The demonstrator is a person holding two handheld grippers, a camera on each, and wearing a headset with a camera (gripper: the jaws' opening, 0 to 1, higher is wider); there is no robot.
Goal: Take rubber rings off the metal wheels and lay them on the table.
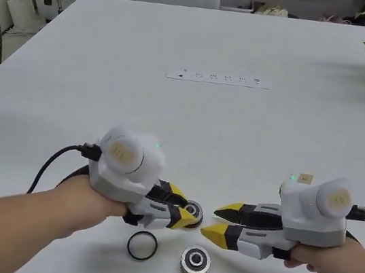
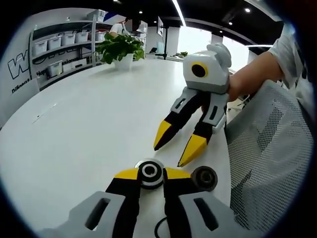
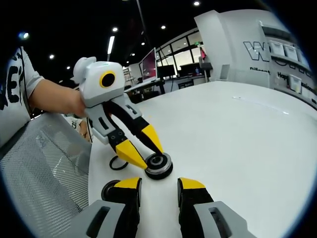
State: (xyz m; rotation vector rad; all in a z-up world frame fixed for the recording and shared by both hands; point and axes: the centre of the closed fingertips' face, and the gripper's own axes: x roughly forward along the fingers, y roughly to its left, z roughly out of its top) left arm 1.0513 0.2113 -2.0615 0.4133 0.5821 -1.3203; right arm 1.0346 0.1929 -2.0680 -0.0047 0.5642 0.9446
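My left tongs pinch a metal wheel near the bench's near edge. My right tongs are spread, tips just beside that wheel. A loose rubber ring and a second wheel lie side by side, closer to that edge.
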